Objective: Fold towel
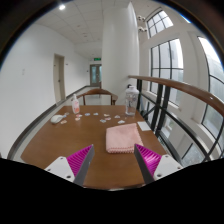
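Wooden table [60,150] fills a bright hallway room. On it the pink towel [122,138] lies already folded into a flat pad, at about twelve o'clock, just ahead of the gripper [112,160], whose fingers are spread with nothing between them (long axis runs away from the fingers).

Folded towel [121,137] between spread fingers [82,158]
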Demonstrator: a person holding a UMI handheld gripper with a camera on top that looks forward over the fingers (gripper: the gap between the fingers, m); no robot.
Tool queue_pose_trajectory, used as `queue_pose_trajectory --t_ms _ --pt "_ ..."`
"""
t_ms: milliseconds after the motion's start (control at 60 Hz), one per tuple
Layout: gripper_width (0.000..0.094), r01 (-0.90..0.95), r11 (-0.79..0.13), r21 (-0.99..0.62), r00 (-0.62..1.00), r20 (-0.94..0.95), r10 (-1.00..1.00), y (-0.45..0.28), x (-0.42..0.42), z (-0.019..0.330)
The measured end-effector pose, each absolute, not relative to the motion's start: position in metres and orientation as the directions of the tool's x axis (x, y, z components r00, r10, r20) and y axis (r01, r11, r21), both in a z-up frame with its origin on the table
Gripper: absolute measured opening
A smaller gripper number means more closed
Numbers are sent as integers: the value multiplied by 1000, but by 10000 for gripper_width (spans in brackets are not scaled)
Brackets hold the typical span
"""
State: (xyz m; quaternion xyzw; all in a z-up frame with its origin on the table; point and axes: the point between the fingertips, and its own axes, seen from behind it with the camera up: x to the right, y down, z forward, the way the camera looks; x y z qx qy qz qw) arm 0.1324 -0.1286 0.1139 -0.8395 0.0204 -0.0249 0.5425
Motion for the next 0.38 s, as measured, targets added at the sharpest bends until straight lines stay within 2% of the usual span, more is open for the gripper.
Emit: queue_pose_trajectory --t_ms 167,283,383 --pt "841 39 -390 -920 998 57 -35 -158 114 117" --pt "838 104 -407 -907 986 148 -78 -162 137 103" --pt "841 93 -366 -926 992 117 -45 -154 130 97"
